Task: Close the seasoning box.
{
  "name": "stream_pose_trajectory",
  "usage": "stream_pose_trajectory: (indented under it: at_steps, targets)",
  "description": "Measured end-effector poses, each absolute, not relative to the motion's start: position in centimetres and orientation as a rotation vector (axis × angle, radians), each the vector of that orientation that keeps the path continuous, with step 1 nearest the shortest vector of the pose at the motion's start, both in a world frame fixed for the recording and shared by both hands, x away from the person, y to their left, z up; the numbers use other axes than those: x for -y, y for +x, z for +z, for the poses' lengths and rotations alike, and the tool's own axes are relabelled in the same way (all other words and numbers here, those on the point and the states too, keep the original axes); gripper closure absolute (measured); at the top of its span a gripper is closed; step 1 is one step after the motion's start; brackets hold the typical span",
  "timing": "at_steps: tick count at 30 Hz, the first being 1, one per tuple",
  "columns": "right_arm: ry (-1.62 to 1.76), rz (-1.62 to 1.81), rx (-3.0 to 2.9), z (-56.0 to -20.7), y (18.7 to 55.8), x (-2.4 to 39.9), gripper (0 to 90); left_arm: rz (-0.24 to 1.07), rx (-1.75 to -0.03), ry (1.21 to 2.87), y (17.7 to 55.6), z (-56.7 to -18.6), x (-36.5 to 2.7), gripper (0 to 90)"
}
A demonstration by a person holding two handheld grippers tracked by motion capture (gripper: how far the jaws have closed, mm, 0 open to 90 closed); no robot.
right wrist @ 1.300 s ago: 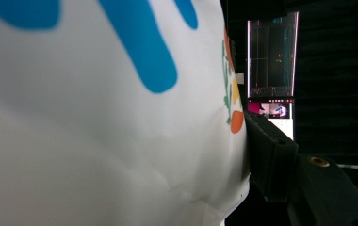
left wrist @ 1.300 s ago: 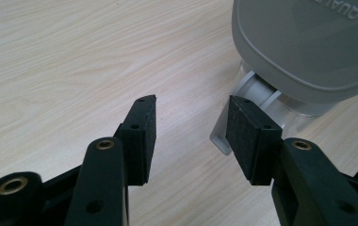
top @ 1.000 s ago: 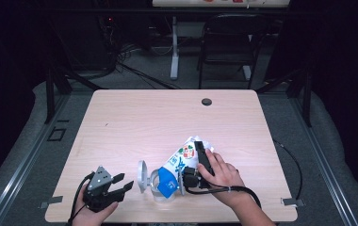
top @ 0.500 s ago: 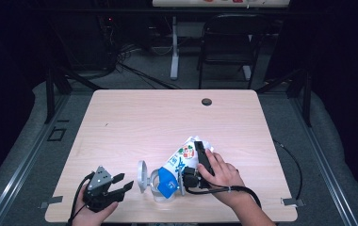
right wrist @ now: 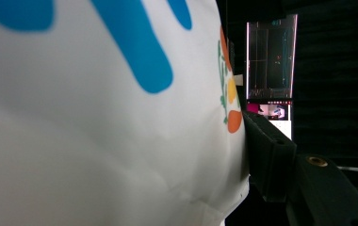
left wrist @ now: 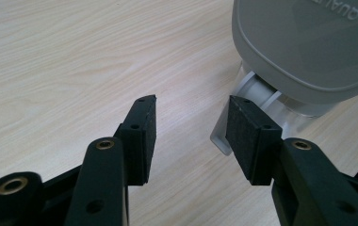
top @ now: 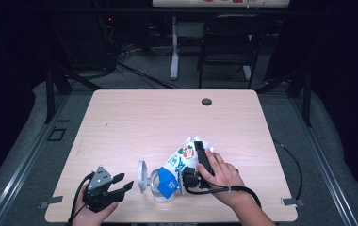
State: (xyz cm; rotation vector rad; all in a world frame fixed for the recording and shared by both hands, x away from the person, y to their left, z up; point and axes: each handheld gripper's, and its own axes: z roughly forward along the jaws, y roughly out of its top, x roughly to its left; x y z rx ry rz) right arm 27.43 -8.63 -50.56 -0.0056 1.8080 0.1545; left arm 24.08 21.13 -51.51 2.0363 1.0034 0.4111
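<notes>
We see our right gripper [top: 197, 165] clamped on a white plastic bag printed in blue, green and orange [top: 182, 157], tipped over a clear container [top: 160, 190] with a grey lid [left wrist: 304, 47] near the wooden table's [top: 167, 117] front edge. Our left gripper [top: 120, 186] rests wide open and empty beside the container
</notes>
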Motion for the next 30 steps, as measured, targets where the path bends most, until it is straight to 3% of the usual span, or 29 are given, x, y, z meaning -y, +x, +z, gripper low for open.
stream_pose_trajectory:
  at_steps: [30]
  targets:
    - [-0.017,0.135,-1.805,-50.41,27.37,8.56,48.5,0.411,-1.009,2.031,24.07,-51.46,-21.20,54.2]
